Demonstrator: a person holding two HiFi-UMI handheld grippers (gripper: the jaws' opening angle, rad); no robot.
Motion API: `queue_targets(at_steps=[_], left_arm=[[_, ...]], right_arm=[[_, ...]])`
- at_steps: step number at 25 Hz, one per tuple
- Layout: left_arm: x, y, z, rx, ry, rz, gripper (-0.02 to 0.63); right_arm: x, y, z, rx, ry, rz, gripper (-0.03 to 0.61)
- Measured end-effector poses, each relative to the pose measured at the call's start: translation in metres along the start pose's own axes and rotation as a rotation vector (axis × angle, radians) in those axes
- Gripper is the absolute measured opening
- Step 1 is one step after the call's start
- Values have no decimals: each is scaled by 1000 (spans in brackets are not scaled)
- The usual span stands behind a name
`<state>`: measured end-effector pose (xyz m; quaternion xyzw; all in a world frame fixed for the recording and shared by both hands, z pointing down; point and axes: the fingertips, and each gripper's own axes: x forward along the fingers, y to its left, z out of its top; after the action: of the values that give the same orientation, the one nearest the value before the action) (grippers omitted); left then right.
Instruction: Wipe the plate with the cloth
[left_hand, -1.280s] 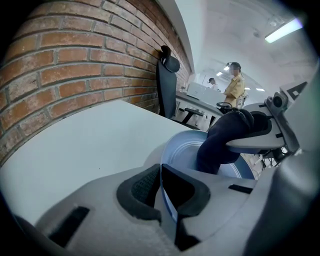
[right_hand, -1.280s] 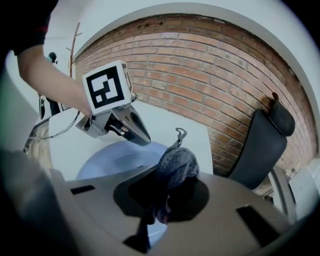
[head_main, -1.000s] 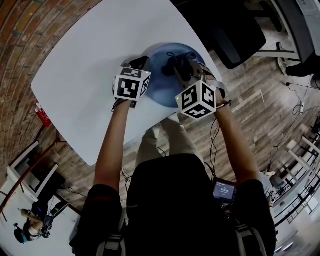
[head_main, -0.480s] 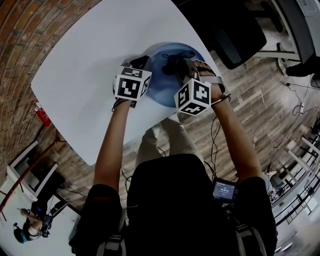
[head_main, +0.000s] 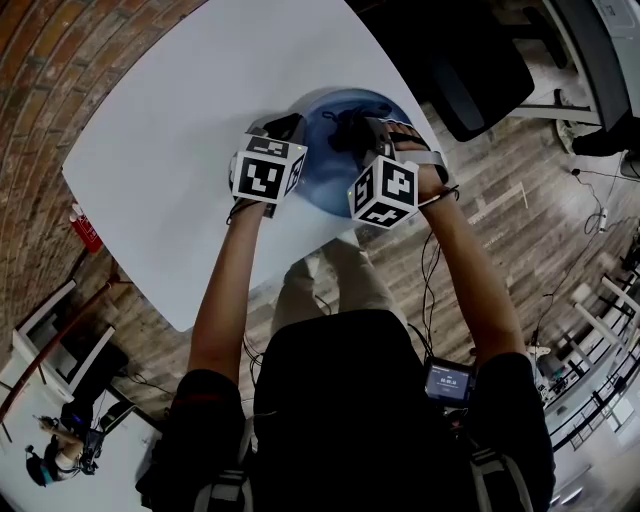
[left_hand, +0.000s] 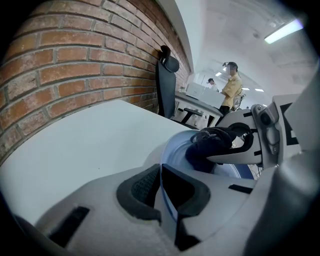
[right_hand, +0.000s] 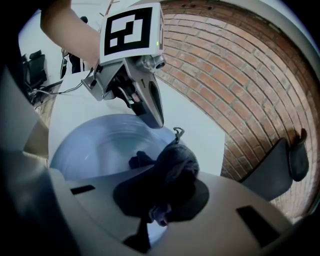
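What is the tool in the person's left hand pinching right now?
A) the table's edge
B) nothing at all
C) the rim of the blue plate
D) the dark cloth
C: in the left gripper view the thin rim of the blue plate runs between the fingers of the left gripper, while the dark cloth sits in the right gripper.

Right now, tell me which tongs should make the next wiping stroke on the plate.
Right. The right tongs grip the dark cloth over the plate; the left tongs are clamped on its rim, apparently steadying it.
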<state>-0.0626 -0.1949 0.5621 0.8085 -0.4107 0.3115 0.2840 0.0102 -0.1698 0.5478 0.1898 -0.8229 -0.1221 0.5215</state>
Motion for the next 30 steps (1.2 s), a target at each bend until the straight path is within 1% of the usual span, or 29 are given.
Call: queue_targets(at_steps=[10, 18, 26, 30], left_arm=[[0, 0, 0, -1, -2, -4, 29], [-1, 0, 0, 9, -2, 5, 29], [-3, 0, 0, 5, -4, 8, 29], [-1, 0, 0, 3, -8, 8, 29]], right_arm=[[7, 1, -1, 21, 17, 16, 41], [2, 2, -4, 22, 27, 4, 41], [-9, 8, -17, 66, 48, 6, 41], [-14, 14, -26, 72, 57, 9, 41]])
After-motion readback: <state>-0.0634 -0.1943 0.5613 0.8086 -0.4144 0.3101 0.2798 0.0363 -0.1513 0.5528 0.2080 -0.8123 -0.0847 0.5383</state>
